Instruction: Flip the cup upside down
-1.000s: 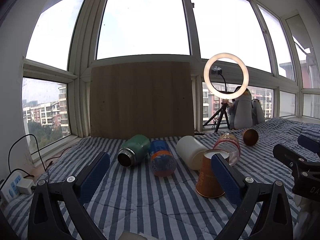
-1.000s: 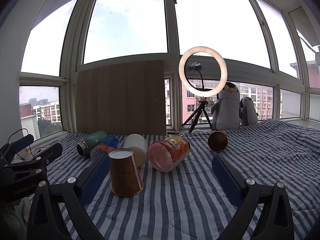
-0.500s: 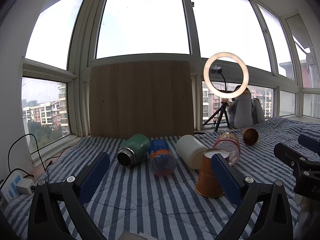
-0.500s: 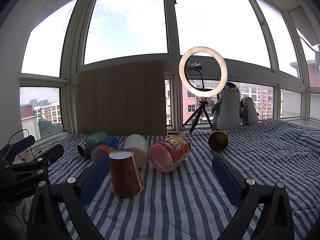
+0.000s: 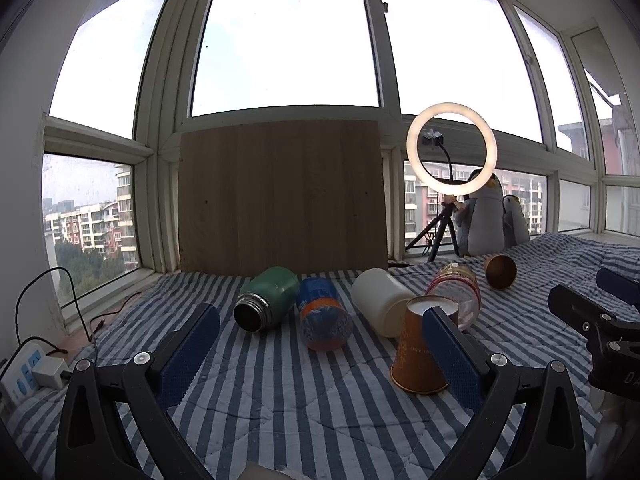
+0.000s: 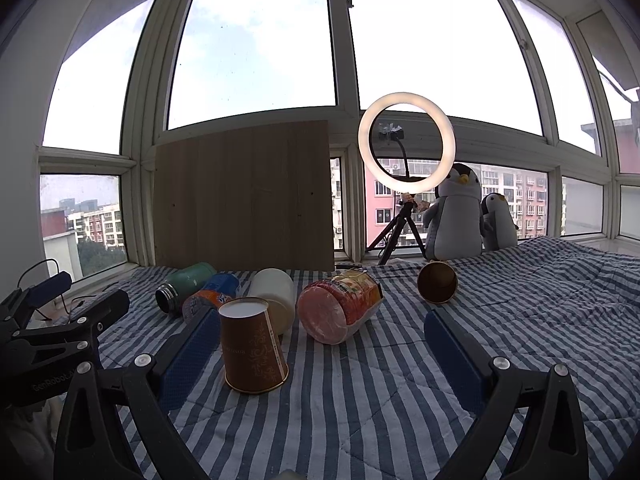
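The brown paper cup (image 6: 253, 350) stands upside down on the striped quilt (image 6: 360, 408), with its wide rim on the cloth and its white bottom facing up. In the left wrist view the same cup (image 5: 414, 354) is partly hidden behind the right finger of the left gripper (image 5: 320, 356). The fingers of this gripper are spread wide and hold nothing. The right gripper (image 6: 320, 356) is also spread wide and empty, and the cup stands just beside its left finger (image 6: 188, 360), apart from it as far as I can tell. Behind the cup a white cup (image 6: 274, 300) lies on its side, very near or touching it; I cannot tell which. To the right of the cup lies a clear jar (image 6: 340, 306) with a red and orange label, its bottom turned to the camera. To the left lie an orange and blue bottle (image 6: 208, 298) and a green flask (image 6: 184, 286), side by side, the flask with its open mouth toward the camera. A second brown cup (image 6: 437, 282) lies on its side farther back, well apart from the others. Behind all stands a wooden board (image 6: 244, 196) against the window (image 6: 256, 40), and next to it a lit ring light (image 6: 406, 142) on a tripod and two toy penguins (image 6: 456, 216). At the left edge of the left wrist view a power strip (image 5: 24, 372) rests on the quilt.
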Tool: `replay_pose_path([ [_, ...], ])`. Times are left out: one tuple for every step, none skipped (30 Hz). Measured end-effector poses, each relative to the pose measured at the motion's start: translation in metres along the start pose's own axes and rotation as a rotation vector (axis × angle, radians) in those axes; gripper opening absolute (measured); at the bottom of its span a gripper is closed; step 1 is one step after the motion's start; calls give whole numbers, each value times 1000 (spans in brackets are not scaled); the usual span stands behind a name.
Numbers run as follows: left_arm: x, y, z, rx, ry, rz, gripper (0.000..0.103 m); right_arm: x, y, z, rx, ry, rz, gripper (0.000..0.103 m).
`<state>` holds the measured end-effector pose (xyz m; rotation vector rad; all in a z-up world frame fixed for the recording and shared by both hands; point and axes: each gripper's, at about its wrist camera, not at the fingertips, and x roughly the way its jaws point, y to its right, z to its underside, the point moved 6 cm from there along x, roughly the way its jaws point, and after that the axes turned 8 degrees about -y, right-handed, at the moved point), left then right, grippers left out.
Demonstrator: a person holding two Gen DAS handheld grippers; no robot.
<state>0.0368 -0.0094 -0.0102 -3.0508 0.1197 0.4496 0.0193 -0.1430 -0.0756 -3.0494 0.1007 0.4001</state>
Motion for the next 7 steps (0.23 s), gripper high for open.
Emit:
replay_pose_path([
  [0, 0, 0, 1, -1, 2, 103, 0, 0, 0, 0, 0, -1, 101],
  [0, 1, 0, 2, -2, 3, 103, 0, 0, 0, 0, 0, -1, 101],
  [1, 1, 1, 4, -3, 5, 103, 0, 0, 0, 1, 0, -1, 101],
  [1, 2, 1, 6, -4, 6, 103, 0, 0, 0, 1, 0, -1, 101],
  [1, 2, 1, 8, -3, 4, 103, 0, 0, 0, 1, 0, -1, 101],
  [1, 2, 1, 8, -2, 4, 103, 0, 0, 0, 1, 0, 0, 101],
  [1, 2, 1, 7, -2, 4, 103, 0, 0, 0, 1, 0, -1, 101],
])
